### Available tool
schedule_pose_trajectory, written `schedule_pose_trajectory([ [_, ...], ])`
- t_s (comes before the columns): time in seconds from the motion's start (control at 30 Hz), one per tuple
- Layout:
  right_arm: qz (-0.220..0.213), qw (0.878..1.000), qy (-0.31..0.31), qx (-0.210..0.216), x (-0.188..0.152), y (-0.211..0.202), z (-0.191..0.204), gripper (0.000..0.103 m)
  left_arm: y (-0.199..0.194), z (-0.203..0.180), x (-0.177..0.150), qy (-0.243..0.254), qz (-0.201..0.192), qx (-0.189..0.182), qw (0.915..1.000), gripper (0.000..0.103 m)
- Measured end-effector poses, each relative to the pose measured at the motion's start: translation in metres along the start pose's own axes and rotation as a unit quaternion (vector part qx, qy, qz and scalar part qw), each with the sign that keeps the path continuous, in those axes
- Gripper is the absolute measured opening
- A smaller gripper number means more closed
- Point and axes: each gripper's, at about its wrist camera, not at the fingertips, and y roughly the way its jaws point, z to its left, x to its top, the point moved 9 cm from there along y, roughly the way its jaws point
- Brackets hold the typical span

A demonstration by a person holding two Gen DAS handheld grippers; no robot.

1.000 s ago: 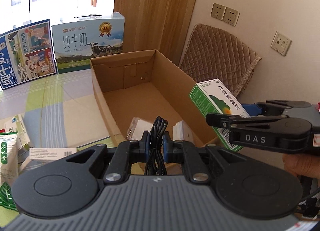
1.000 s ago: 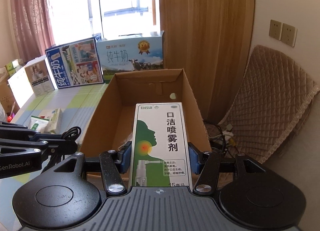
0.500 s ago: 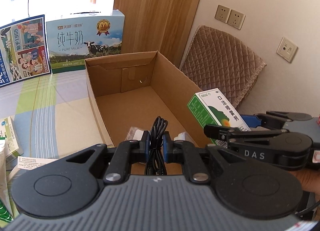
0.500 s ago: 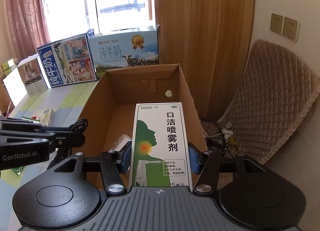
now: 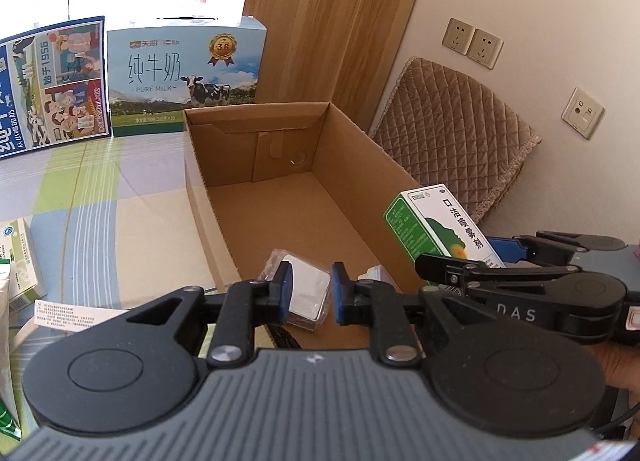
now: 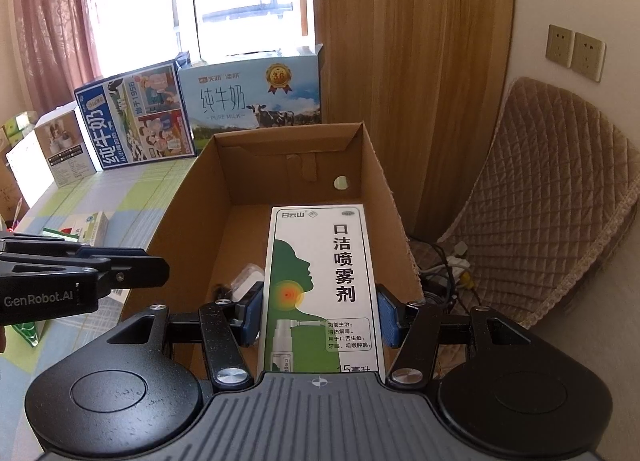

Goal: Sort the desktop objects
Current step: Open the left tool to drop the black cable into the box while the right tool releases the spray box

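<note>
The left gripper (image 5: 307,293) is opening over the cardboard box (image 5: 360,197) with nothing between its pads — positioned for release. The right gripper (image 6: 318,315) is clamping the spray carton (image 6: 324,285) by its long sides, holding it above the box interior for deposit.

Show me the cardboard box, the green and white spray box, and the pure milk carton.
cardboard box (image 5: 404,197): left wrist view, inner face of its right wall.
spray box (image 6: 320,285): right wrist view, middle of its printed front.
milk carton (image 5: 184,81): left wrist view, middle of its front.
</note>
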Motion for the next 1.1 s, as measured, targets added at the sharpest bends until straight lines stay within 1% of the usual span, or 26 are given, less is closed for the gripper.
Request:
schedule_pose_trajectory([
  [0.4, 0.0, 1.0, -0.001, 0.009, 0.002, 0.002, 0.01, 0.053, -0.009, 0.007, -0.003, 0.003, -0.002, 0.007, 1.0, 0.015],
  [0.6, 0.004, 1.0, -0.002, 0.015, 0.002, 0.009, 0.016, 0.053, -0.013, 0.013, -0.004, 0.001, -0.004, 0.014, 0.9999, 0.017],
  [1.0, 0.015, 0.999, -0.001, 0.03, 0.002, 0.027, 0.03, 0.053, -0.018, 0.037, -0.012, -0.01, -0.002, 0.029, 0.9995, 0.02],
  [1.1, 0.004, 0.999, -0.002, 0.032, 0.006, 0.031, 0.034, 0.053, -0.019, 0.042, -0.015, -0.012, -0.001, 0.032, 0.9994, 0.023],
])
